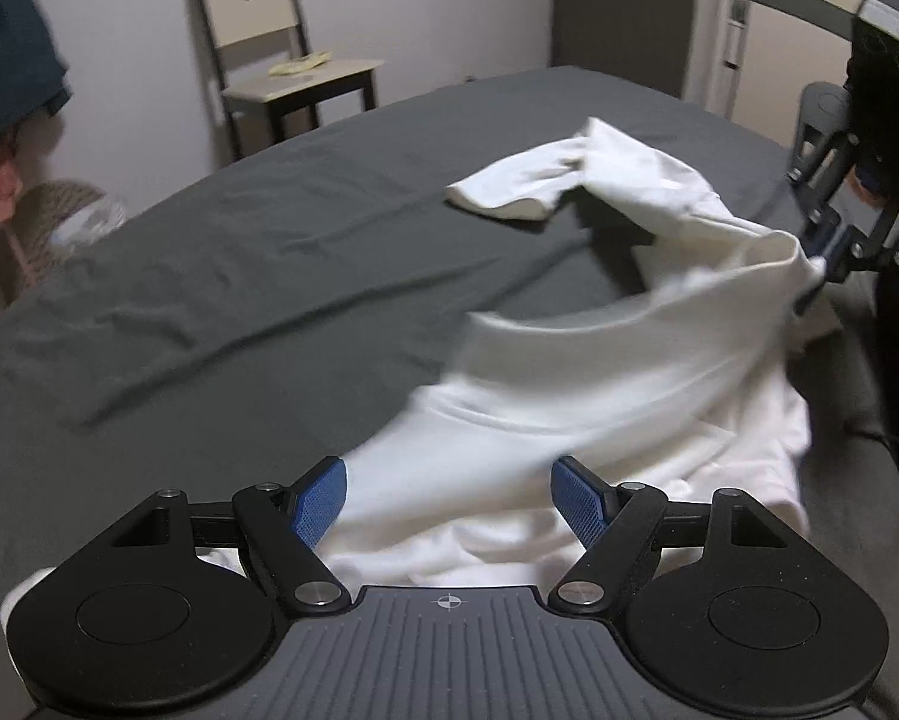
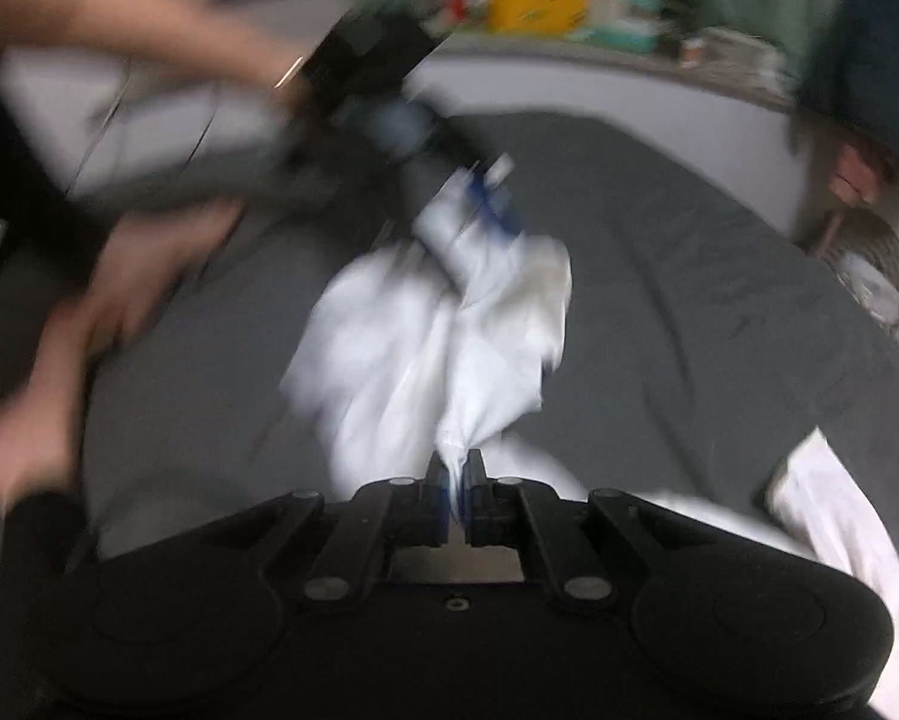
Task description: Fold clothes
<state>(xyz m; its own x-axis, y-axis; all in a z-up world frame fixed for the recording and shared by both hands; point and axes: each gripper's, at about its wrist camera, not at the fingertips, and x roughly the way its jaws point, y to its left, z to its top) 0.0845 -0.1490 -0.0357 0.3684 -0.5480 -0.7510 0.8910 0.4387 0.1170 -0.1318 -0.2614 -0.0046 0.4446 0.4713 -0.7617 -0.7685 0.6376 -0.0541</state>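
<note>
We are still spreading the white shirt [image 1: 599, 360], which lies bunched on the grey bed [image 1: 239, 276]. Our right hand-held gripper [image 2: 461, 480] pinches a gathered fold tight; our left hand-held gripper [image 1: 449, 498] gapes wide over the fabric, gripping nothing. Next, we judge, it must clamp an edge.

Left hand-held gripper [image 1: 449, 495] jaws spread wide, right hand-held gripper [image 2: 460, 480] jaws pinched together on white cloth

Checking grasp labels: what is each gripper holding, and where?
Right gripper: jaws shut on a bunched edge of the white cotton T-shirt. Left gripper: jaws open, straddling the shirt's fabric, gripping nothing.
</note>
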